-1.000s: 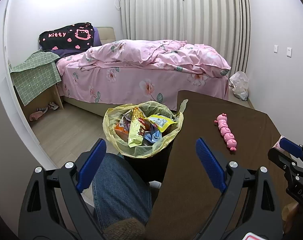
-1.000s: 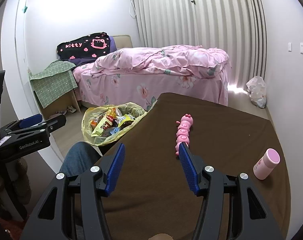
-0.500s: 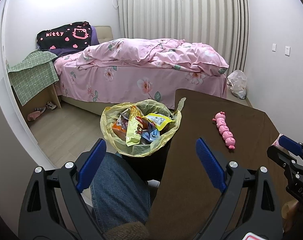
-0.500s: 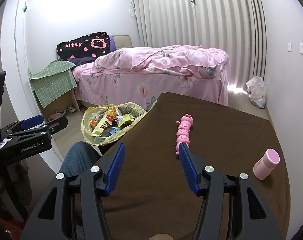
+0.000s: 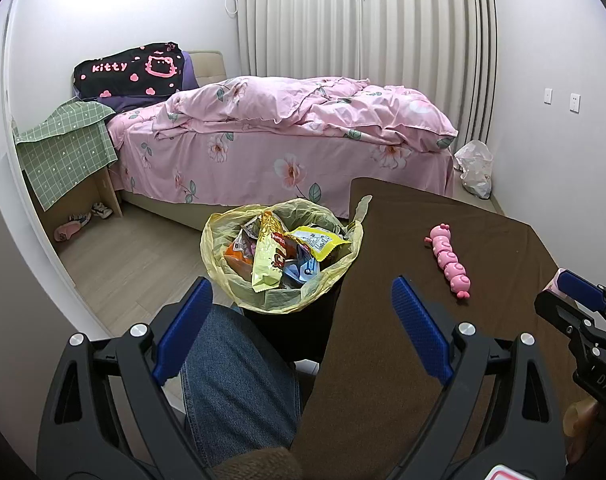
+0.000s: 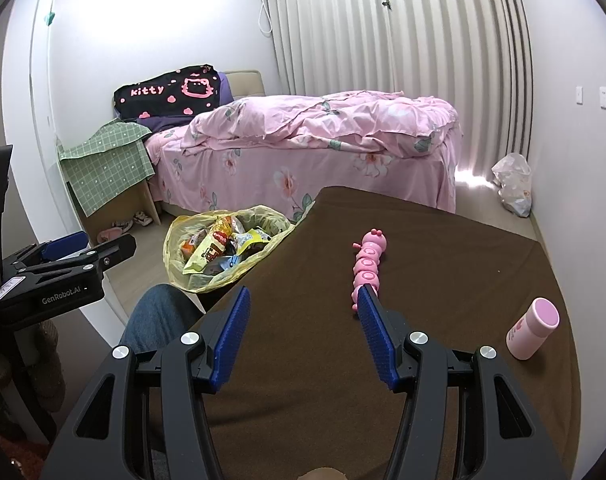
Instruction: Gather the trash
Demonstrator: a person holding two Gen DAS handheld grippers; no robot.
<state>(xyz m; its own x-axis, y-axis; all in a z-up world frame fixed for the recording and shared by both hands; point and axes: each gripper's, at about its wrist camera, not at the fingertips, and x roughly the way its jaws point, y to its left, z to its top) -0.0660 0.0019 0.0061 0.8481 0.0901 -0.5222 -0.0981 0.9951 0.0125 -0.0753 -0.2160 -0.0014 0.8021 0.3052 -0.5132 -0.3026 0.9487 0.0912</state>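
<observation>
Pink bottle [image 6: 531, 333] — right wrist view only.

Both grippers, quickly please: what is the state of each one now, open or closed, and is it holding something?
Left gripper: open, holding nothing.
Right gripper: open, holding nothing.

1 toy caterpillar [image 6: 367, 266], 1 bottle [image 6: 533, 328], 1 bin [image 5: 281, 256]
</observation>
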